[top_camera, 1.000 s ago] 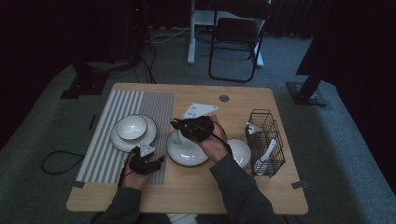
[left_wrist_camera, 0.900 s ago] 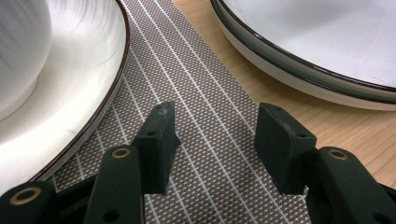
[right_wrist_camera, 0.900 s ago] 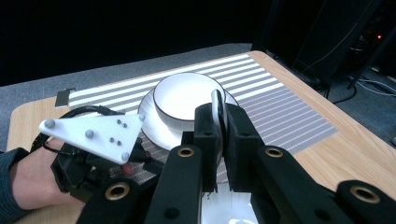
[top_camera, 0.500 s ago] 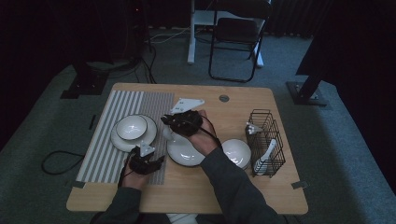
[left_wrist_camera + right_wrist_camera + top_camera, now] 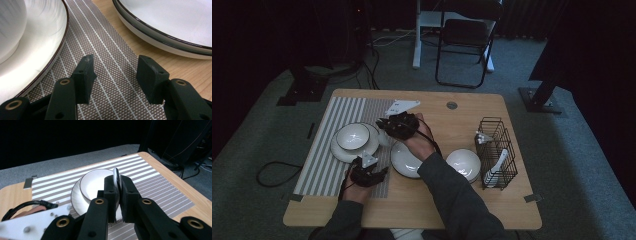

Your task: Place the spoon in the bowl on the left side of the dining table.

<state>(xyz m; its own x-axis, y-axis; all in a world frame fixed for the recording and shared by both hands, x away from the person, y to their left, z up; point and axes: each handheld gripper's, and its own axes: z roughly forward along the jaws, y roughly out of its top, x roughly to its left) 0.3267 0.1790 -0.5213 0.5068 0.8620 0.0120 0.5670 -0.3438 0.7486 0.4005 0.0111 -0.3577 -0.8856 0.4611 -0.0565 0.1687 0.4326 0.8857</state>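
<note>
The room around the bench (image 5: 377,210) is dark, so the far floor and the chair (image 5: 464,42) are hard to make out. In the left gripper view the bowl (image 5: 10,27) and its plate (image 5: 37,50) are cut off at 9 o'clock, and a second plate (image 5: 170,30) is cut off at 2 o'clock.

At 9 o'clock on the bench lies a striped mat (image 5: 329,165), with the bowl (image 5: 353,136) stacked on its plate (image 5: 343,152). The left hand-held gripper (image 5: 382,171) rests at the mat's near edge, at 5 o'clock from that stack; its jaws stand spread with only mat between them.

The right hand-held gripper (image 5: 382,125) hovers just at 3 o'clock of the bowl, above the mat's right edge. Its jaws are pressed together on a thin white spoon (image 5: 116,178) with a dark edge, held upright and seen edge-on, so its shape is hard to tell. In the right gripper view the spoon's tip stands over the bowl's rim.

Toward 3 o'clock sit the second plate (image 5: 404,162), another bowl (image 5: 463,164) and a black wire basket (image 5: 497,152) holding white utensils.
</note>
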